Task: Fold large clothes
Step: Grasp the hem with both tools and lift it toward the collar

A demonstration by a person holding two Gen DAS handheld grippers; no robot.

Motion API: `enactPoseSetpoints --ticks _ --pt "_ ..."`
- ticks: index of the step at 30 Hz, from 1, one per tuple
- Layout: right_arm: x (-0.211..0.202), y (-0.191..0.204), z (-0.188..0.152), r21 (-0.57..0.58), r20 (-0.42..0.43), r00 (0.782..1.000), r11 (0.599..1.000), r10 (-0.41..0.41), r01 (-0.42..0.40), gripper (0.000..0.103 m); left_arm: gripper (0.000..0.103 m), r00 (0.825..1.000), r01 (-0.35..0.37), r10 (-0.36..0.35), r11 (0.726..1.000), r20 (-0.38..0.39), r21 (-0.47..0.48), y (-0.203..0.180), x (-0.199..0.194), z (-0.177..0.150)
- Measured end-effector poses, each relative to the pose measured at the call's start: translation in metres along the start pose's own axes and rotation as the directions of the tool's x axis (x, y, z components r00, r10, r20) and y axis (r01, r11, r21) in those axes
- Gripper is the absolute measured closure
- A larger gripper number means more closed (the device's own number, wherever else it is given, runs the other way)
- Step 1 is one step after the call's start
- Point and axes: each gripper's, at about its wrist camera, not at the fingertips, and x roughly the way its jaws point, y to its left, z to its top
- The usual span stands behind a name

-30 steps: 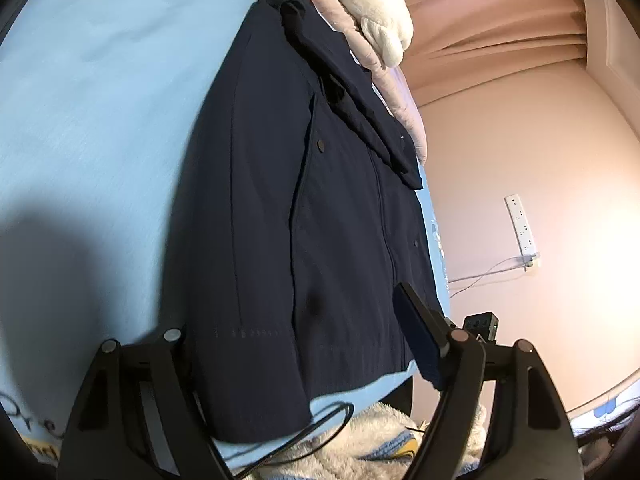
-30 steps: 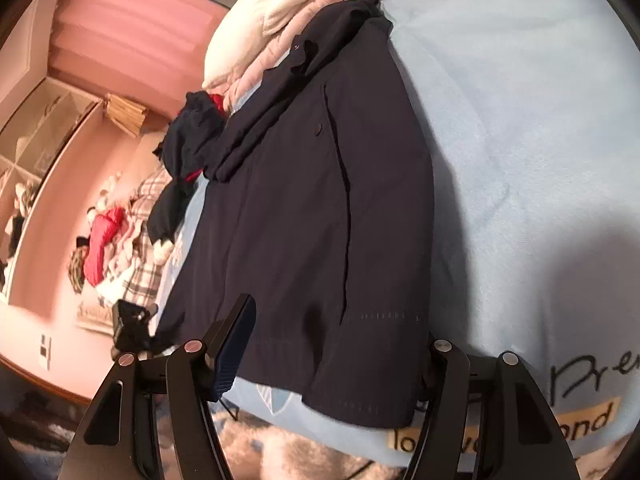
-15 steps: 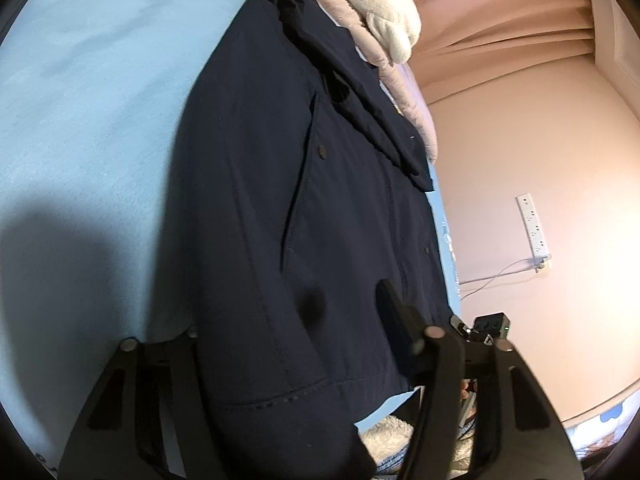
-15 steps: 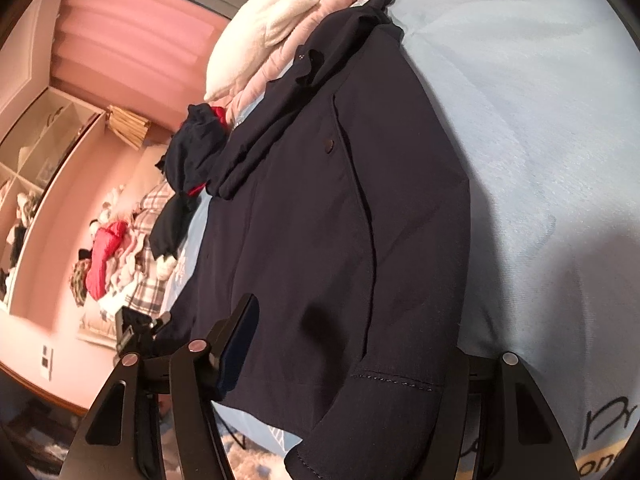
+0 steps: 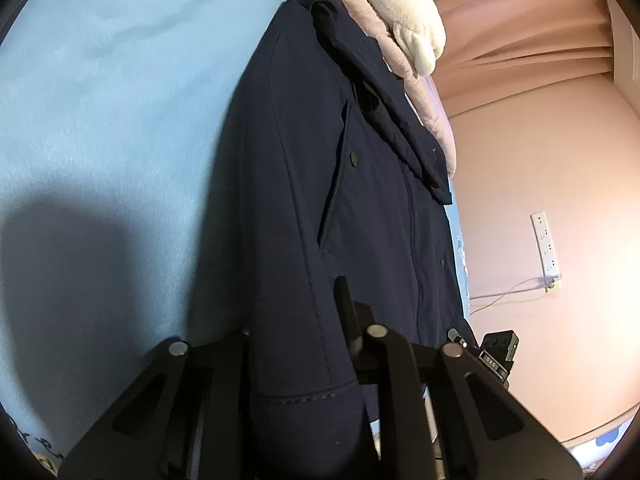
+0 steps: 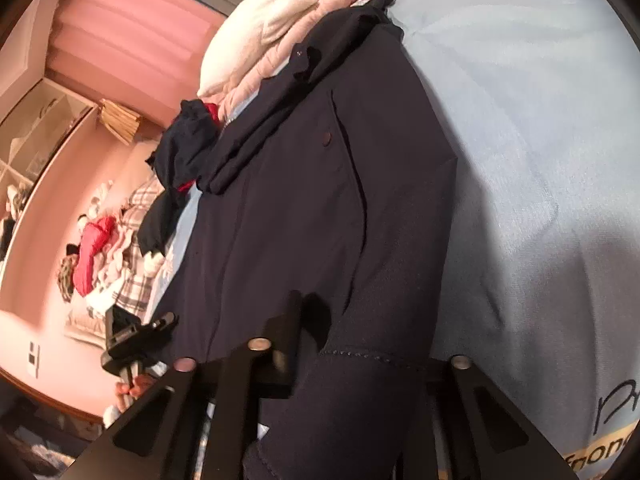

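Note:
A dark navy jacket (image 5: 360, 200) lies flat along the edge of a light blue bed sheet (image 5: 100, 120), collar at the far end. My left gripper (image 5: 294, 320) sits at the near hem; its jaws are closing, and the stitched hem fold is pinched between the fingers (image 5: 344, 300). In the right wrist view the same jacket (image 6: 300, 200) fills the middle. My right gripper (image 6: 360, 344) is also closing on a stitched hem fold. One finger (image 6: 294, 320) shows; the other is hidden behind the cloth.
A white pillow (image 5: 404, 12) and a pink quilt (image 5: 424, 92) lie past the collar. Other dark and red clothes (image 6: 188, 148) hang off the bed's side (image 6: 180, 232). A small black device (image 6: 132, 336) sits near the bed's corner. A pink wall with a power strip (image 5: 546, 244) lies beyond.
Both grippers' jaws have narrowed from wide apart onto the jacket's near hem. The hem fold now bunches up between the fingers in each view.

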Motion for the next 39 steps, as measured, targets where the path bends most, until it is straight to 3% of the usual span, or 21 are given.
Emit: enactPoseSetpoints --ticks 7,15,28,39 --pt "-0.006 0.016 0.004 -0.026 0.059 0.993 0.995 0.099 -0.097 0.089 0.098 0.995 0.063 -0.067 0.997 0.067 0.053 -0.015 -0.014 0.003" --pt "-0.008 0.036 0.011 -0.058 0.107 0.976 0.981 0.188 -0.183 0.094 0.101 0.978 0.12 -0.139 0.984 0.154 0.13 -0.036 -0.03 0.007" --pt "-0.029 0.051 0.007 -0.123 0.176 0.929 0.943 0.327 -0.309 0.095 0.101 0.957 0.173 -0.225 0.949 0.182 0.263 -0.076 -0.043 0.01" --pt "-0.057 0.069 0.004 -0.206 0.198 0.909 0.923 0.366 -0.326 0.095 0.101 0.945 0.21 -0.276 0.924 0.178 0.321 -0.097 -0.073 0.0"
